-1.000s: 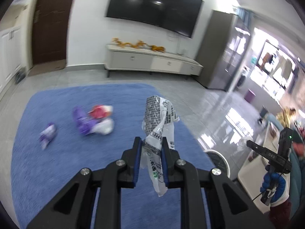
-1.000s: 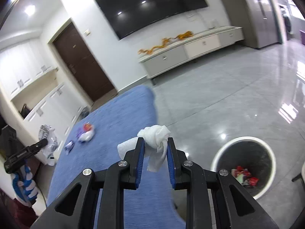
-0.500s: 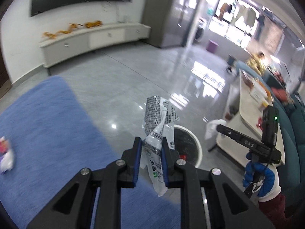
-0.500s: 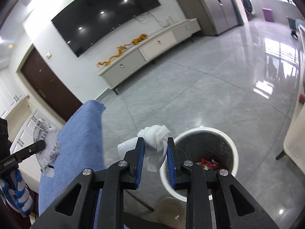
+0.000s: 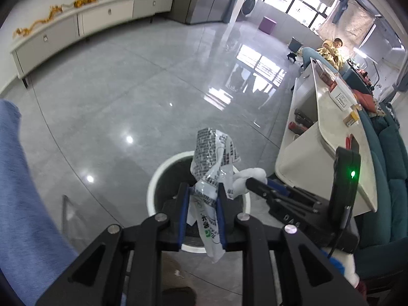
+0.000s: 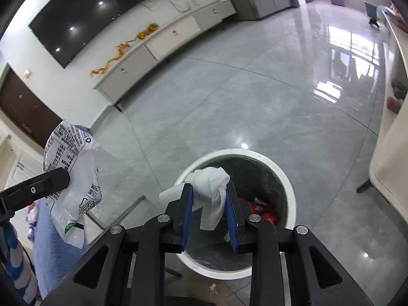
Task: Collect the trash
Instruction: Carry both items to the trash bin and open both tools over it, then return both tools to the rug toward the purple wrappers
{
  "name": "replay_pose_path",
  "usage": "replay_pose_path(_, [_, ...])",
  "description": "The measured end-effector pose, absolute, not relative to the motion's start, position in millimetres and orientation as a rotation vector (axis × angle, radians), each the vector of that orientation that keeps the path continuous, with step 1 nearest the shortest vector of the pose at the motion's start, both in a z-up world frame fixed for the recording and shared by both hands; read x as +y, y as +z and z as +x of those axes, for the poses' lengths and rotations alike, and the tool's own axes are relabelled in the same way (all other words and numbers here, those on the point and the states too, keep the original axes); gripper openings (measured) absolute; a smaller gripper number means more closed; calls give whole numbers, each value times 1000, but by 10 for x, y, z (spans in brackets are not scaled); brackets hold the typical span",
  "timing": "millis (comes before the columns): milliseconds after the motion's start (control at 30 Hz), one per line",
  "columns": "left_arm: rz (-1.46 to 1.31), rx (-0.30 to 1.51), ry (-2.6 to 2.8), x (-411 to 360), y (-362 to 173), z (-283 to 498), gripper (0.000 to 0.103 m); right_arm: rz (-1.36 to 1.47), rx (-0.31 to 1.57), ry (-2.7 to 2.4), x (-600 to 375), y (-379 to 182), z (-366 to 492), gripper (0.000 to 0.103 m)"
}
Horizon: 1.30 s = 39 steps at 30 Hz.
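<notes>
My left gripper (image 5: 202, 196) is shut on a crumpled white plastic wrapper with black print (image 5: 213, 163), held above the near rim of a round white trash bin (image 5: 155, 178). My right gripper (image 6: 209, 199) is shut on a crumpled white tissue (image 6: 207, 181), held over the open bin (image 6: 288, 181), which has red wrappers (image 6: 257, 207) at its bottom. The right gripper with its tissue (image 5: 248, 176) shows in the left wrist view, just right of my left gripper. The left gripper's wrapper (image 6: 74, 168) shows at the left of the right wrist view.
The bin stands on glossy grey tile floor (image 5: 142, 81). A blue rug (image 5: 23, 199) lies to the left. A white table (image 5: 316, 137) and teal sofa (image 5: 387, 168) stand at the right. A low white cabinet (image 6: 163, 43) lines the far wall.
Both grippers have swung away from the rug to the trash bin and now hover over it, close together. Each still holds its piece of trash.
</notes>
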<state>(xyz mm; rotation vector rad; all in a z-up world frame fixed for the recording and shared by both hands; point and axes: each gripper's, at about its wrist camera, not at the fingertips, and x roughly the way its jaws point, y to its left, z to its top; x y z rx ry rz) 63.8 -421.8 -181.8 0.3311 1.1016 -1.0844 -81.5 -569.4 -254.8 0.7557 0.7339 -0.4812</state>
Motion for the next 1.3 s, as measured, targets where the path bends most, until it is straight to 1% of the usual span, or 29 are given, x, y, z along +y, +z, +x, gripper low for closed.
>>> replay_pose_path(33, [324, 1113, -1087, -4264, -1850, 637, 21, 762, 738, -491, -5711, -2586, -824, 26])
replay_pose_path(67, [312, 1128, -1094, -4294, -1882, 643, 24, 769, 742, -500, -5725, -2621, -837, 29])
replay_pose_path(100, [302, 1138, -1100, -4317, -1899, 653, 33, 773, 746, -511, -5745, -2651, -847, 33])
replay_pose_path(133, [285, 1146, -1106, -4305, -1904, 665, 43, 777, 752, -523, -5756, -2682, -862, 34])
replay_pose_path(200, [257, 1149, -1116, -4286, -1900, 667, 52, 784, 757, -531, -5781, -2716, -873, 36])
replay_pose_path(333, [254, 1148, -1125, -4235, -1858, 624, 52, 791, 757, -542, -5776, -2710, -917, 37])
replay_pose_path(467, [247, 1082, -1106, -4099, -1725, 579, 52, 780, 741, -553, -5737, -2601, -964, 37])
replay_pose_path(733, [263, 832, -931, -3595, -1369, 412, 52, 719, 683, -558, -5532, -2183, -1032, 42])
replay_pose_path(867, [246, 754, -864, -3293, -1206, 333, 52, 668, 640, -556, -5317, -1897, -1012, 52])
replay_pose_path(967, [226, 692, -819, -3055, -1070, 276, 52, 613, 615, -541, -5128, -1657, -953, 57])
replay_pose_path(1067, [192, 590, -776, -2737, -891, 197, 52, 559, 587, -519, -4926, -1433, -914, 62])
replay_pose_path(1167, [168, 534, -743, -2466, -747, 165, 52, 515, 562, -498, -4730, -1226, -872, 64])
replay_pose_path(1300, [143, 517, -717, -2149, -606, 182, 52, 465, 532, -470, -4480, -992, -818, 67])
